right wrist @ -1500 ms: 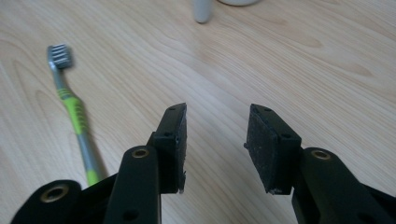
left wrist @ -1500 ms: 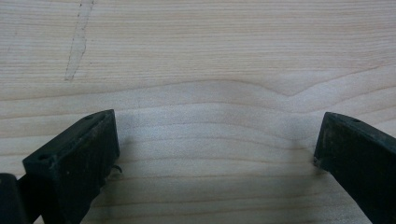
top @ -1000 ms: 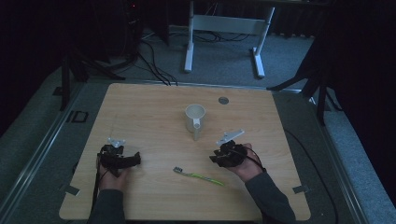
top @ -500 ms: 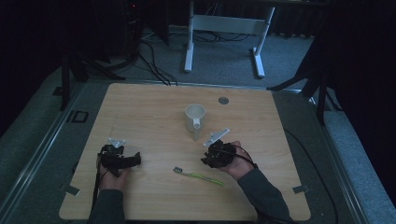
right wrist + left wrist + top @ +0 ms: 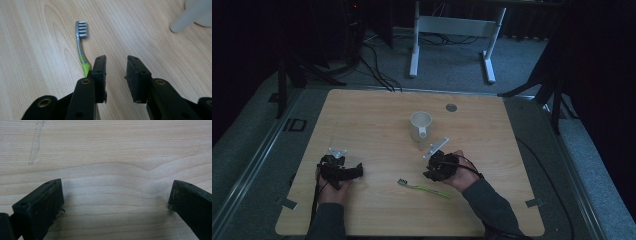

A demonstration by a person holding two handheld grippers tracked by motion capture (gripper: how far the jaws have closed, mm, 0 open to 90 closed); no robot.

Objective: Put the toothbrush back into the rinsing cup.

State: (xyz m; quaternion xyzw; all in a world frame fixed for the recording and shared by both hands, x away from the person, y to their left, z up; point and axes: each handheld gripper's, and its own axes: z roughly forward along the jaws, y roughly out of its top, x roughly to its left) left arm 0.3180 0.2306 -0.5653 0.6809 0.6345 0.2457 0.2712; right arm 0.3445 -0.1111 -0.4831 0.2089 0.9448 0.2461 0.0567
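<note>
While right gripper (image 5: 114, 75) hovering unclenched, toothbrush (image 5: 81, 42) lying just left of jaws, ungrasped; pickup seemingly pending; left gripper (image 5: 115, 202) idling released.

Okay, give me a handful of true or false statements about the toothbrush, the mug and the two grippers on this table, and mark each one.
1. The toothbrush lies flat on the wooden table. True.
2. The toothbrush stands inside the mug. False: in the high view the mug stands apart from it, farther up the table.
3. The right gripper is clamped on the toothbrush. False: in the right gripper view its jaws are a little apart with bare wood between them, and the brush handle runs beside and under the left jaw.
4. The left gripper has its jaws wide apart over bare wood. True.
5. The mug lies tipped on its side. False: it stands upright with its opening up.
</note>
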